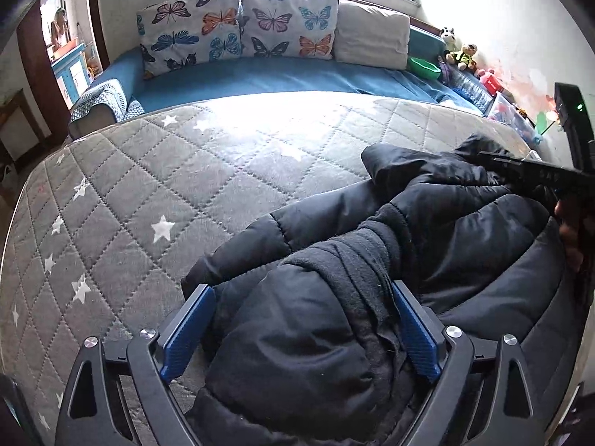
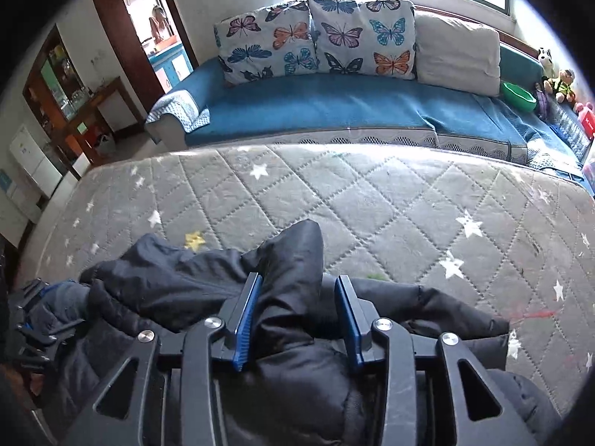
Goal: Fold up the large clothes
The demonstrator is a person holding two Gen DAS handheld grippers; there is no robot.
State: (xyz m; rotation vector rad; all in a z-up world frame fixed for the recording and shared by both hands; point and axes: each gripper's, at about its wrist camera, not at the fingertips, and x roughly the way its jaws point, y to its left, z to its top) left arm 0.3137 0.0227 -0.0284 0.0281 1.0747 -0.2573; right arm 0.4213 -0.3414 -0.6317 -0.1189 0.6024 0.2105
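Note:
A large black puffer jacket point(image 1: 446, 230) lies bunched on the grey quilted mattress point(image 1: 148, 193) with white stars. My left gripper point(image 1: 303, 293) stands wide open, its blue pads point(image 1: 187, 330) on either side of a thick fold of jacket and dark fleece lining. My right gripper point(image 2: 295, 290) is partly closed around a raised peak of the jacket point(image 2: 293, 256); the blue pads point(image 2: 245, 319) press the fabric on both sides. The right gripper also shows at the right edge of the left wrist view point(image 1: 535, 173). The left gripper shows at the far left of the right wrist view point(image 2: 37, 308).
A blue sofa point(image 2: 334, 107) with butterfly cushions point(image 2: 316, 41) and a beige cushion runs behind the mattress point(image 2: 372, 200). Toys and a green bowl point(image 2: 518, 96) sit at its right end. A doorway and wooden cabinet point(image 2: 70, 85) are at the left.

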